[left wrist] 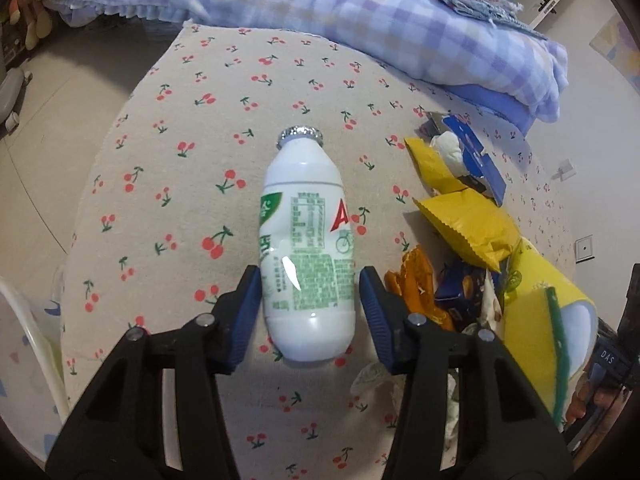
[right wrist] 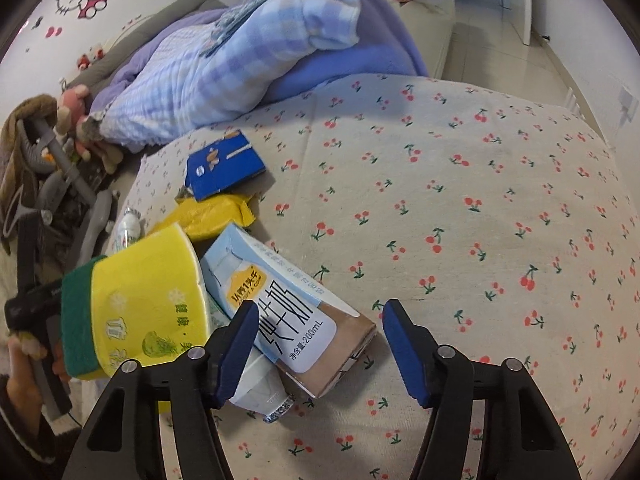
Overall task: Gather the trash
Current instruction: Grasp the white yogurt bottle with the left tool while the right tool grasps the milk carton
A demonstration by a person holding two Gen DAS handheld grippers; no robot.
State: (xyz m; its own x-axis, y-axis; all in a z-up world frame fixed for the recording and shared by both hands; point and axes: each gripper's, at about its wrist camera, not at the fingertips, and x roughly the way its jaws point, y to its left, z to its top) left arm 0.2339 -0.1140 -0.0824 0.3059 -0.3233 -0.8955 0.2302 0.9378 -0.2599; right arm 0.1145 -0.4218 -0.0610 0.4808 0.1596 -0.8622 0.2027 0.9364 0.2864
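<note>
A white plastic bottle (left wrist: 306,240) with green print and a foil cap lies on the cherry-print bedsheet (left wrist: 180,184). My left gripper (left wrist: 308,292) is open, its blue pads on either side of the bottle's lower half, not pressing it. To its right lies a trash pile: yellow wrappers (left wrist: 468,224), a blue carton (left wrist: 476,156), an orange wrapper (left wrist: 416,280). In the right wrist view my right gripper (right wrist: 320,320) is open above a light-blue milk carton (right wrist: 288,304), with a yellow and green sponge pack (right wrist: 136,300) to its left.
A blue checked quilt (left wrist: 400,16) is heaped at the far end of the bed. A blue box (right wrist: 224,164) and a yellow wrapper (right wrist: 216,216) lie beyond the carton. The floor (left wrist: 52,120) and a white rail (left wrist: 28,320) lie left of the bed.
</note>
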